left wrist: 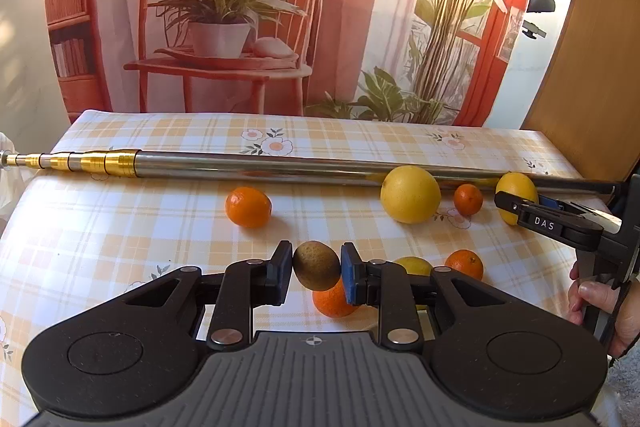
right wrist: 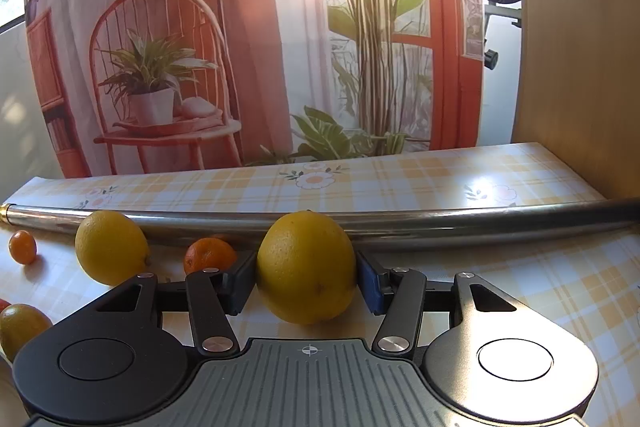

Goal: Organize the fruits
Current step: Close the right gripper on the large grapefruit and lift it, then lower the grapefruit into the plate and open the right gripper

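One half-hidden orange under hand-held gripper

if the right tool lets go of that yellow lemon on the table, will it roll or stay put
The lemon looks rounded and oval, so it would probably rock or roll a little on the smooth checked tablecloth. The metal pole just behind would likely stop it. Its dimpled rind probably helps the right tool grip.

printed backdrop behind the table, depicting a red spindle-back chair, a potted plant, a bookshelf and tall leafy stems by a red-framed window. a wooden panel stands to the right. the table wears a yellow plaid cloth with flowers. strong light enters from the upper right.
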